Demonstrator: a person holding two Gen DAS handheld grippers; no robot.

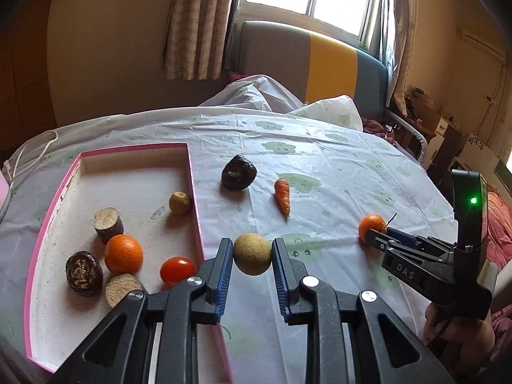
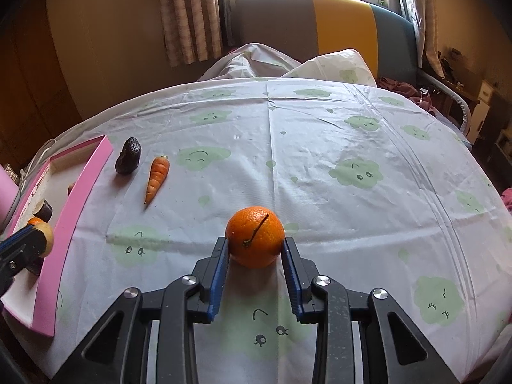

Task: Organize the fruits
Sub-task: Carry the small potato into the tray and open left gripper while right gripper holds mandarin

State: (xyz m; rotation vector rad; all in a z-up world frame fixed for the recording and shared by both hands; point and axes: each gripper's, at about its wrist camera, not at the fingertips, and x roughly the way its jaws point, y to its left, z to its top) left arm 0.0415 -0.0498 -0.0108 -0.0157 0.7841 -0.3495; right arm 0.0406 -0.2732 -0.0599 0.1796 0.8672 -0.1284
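My left gripper [image 1: 252,257] is shut on a round yellowish-tan fruit [image 1: 252,253] and holds it just right of the pink tray's rim [image 1: 196,204]. The tray holds an orange [image 1: 123,254], a red tomato [image 1: 177,270], a small yellow fruit [image 1: 180,202], a dark wrinkled fruit [image 1: 84,273] and brown cut stumps [image 1: 108,225]. My right gripper [image 2: 256,249] is closed around a stemmed orange [image 2: 255,240] resting on the tablecloth; it also shows in the left wrist view [image 1: 371,225]. A carrot [image 2: 156,177] and a dark wrinkled fruit [image 2: 128,159] lie on the cloth beside the tray.
The table wears a white cloth with green cloud prints [image 2: 352,147]. Beyond its far edge stands a grey, yellow and teal headboard [image 1: 320,60] under a window. Bedding bunches at the table's far side [image 2: 256,60]. A pink object [image 2: 6,188] sits left of the tray.
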